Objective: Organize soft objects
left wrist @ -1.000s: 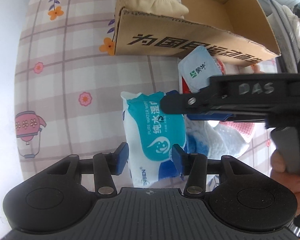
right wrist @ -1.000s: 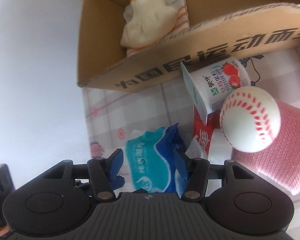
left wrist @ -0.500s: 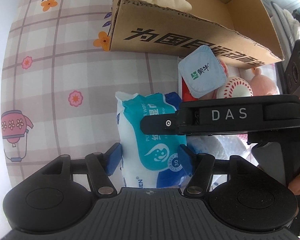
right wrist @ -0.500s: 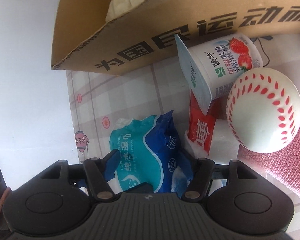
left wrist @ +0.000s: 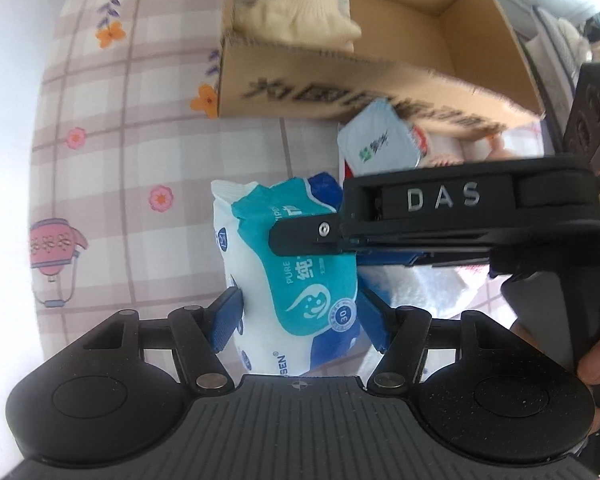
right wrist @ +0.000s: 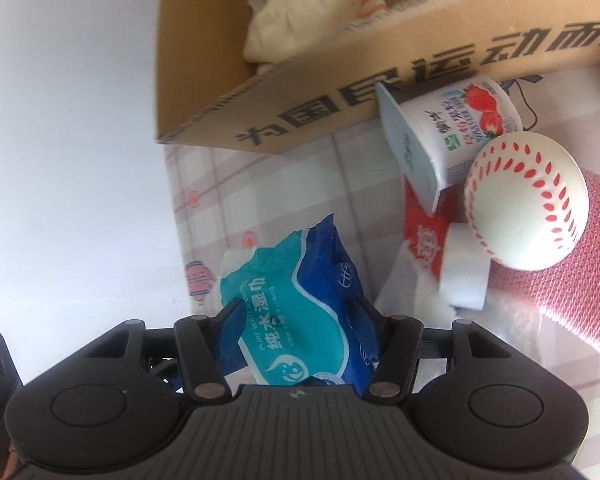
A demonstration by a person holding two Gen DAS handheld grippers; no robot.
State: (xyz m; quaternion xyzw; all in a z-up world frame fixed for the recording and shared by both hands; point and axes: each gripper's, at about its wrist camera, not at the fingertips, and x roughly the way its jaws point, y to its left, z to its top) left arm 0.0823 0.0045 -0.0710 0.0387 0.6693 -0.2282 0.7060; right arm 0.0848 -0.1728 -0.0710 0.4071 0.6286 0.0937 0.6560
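Both the left gripper (left wrist: 298,320) and the right gripper (right wrist: 300,330) are clamped on the wet-wipes pack (left wrist: 292,280), held above the checked tablecloth (left wrist: 140,152) near the cardboard box (left wrist: 380,96).

Both views are brightly lit by soft, even daylight — shadows are faint and short. In the left wrist view the upper right corner, behind the cardboard box (left wrist: 380,92), is washed out to near white, and the printed letters on the box front are smeared by motion blur. The glove (left wrist: 300,12) inside is soft-edged too. In the right wrist view the pale area at left is blown out, while the baseball (right wrist: 526,200) is sharp with a mild sheen. Fisheye distortion bends the tabletop (left wrist: 140,128) checks toward the edges — corners darken.
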